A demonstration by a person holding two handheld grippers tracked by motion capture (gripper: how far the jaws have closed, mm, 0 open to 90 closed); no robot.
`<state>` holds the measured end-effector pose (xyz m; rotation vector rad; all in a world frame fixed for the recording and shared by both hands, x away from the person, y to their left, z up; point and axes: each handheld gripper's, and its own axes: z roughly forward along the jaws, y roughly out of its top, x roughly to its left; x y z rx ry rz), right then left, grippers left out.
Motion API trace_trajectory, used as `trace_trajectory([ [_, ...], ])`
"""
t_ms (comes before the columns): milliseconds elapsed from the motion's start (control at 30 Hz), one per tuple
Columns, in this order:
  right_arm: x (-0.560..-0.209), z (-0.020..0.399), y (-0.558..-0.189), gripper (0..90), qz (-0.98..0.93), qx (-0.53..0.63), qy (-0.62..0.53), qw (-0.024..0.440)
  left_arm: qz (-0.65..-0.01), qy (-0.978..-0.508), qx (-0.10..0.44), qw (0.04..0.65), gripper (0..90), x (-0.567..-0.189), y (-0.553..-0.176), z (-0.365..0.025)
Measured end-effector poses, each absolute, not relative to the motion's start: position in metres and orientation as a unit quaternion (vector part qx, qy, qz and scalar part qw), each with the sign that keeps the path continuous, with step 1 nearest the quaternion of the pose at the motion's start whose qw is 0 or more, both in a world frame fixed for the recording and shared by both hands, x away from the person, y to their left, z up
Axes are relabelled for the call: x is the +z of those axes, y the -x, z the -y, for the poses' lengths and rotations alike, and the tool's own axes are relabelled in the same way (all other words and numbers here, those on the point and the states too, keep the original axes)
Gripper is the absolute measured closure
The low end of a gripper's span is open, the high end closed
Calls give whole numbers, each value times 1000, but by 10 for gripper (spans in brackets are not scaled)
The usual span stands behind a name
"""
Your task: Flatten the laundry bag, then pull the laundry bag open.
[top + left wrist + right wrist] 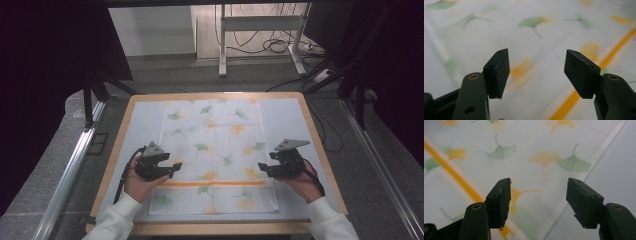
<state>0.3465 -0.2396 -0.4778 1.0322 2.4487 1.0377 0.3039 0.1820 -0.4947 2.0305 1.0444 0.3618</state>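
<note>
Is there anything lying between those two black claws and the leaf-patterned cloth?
Nothing visible does. The left gripper and the right gripper are both open above the cloth, which lies flat on the table with nothing on it.

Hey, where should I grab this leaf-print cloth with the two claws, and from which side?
Probably by its two side hems. The cloth lies flat and spread on the table, so only its edges offer anything to pinch. The left claw and right claw, both open, already sit beside the orange stripe. Bring each in low from its own side.
</note>
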Motion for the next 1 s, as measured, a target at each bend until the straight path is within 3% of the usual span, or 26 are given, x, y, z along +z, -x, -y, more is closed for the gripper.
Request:
trace_trajectory([
  [200,-479,252,-328,441,-849,366,-354,140,-366,-830,119,402,369,-488,-291,-142],
  [600,-482,259,-325,844,-856,374,-344,96,-327,-850,104,399,353,-488,-285,-97],
  [700,-484,259,-319,884,-860,363,-347,91,-316,-855,99,399,357,-488,-283,-83],
  [1000,-493,263,-306,886,-863,334,-368,91,-298,-865,64,397,381,-490,-294,-37],
])
